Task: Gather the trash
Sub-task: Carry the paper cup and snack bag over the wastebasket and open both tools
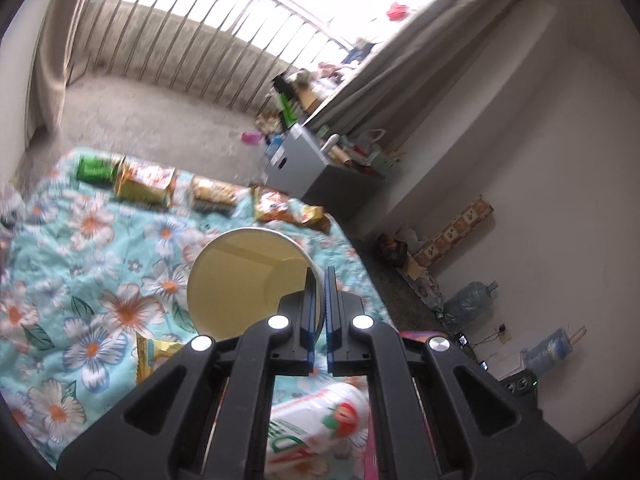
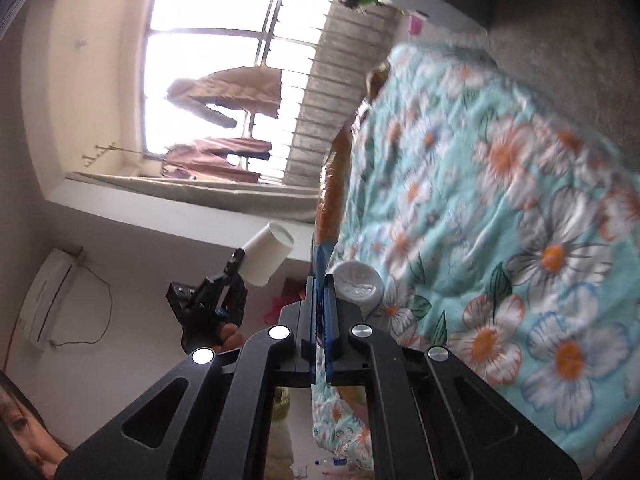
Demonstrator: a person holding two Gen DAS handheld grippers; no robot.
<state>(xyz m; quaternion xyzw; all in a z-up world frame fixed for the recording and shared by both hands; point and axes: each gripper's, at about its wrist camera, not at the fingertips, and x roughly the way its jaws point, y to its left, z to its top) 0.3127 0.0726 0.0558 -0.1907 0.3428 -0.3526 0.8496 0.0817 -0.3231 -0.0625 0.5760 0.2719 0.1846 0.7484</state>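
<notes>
My left gripper (image 1: 320,280) is shut on the rim of a white paper cup (image 1: 248,280), whose open mouth faces the camera above the floral blanket (image 1: 80,272). The same cup (image 2: 267,255) and left gripper (image 2: 238,264) show lifted in the right wrist view. My right gripper (image 2: 320,284) is shut on the edge of a snack wrapper (image 2: 330,216) that stands edge-on; a white plastic cup (image 2: 358,286) lies on the blanket (image 2: 520,220) just right of the fingers. Several snack wrappers (image 1: 146,182) lie in a row along the blanket's far edge.
A gold wrapper (image 1: 154,354) lies near the left gripper and a white and red package (image 1: 320,428) sits below it. A grey box (image 1: 296,164) with clutter stands beyond the blanket. Water jugs (image 1: 468,300) stand by the wall. A person's face (image 2: 24,436) is at lower left.
</notes>
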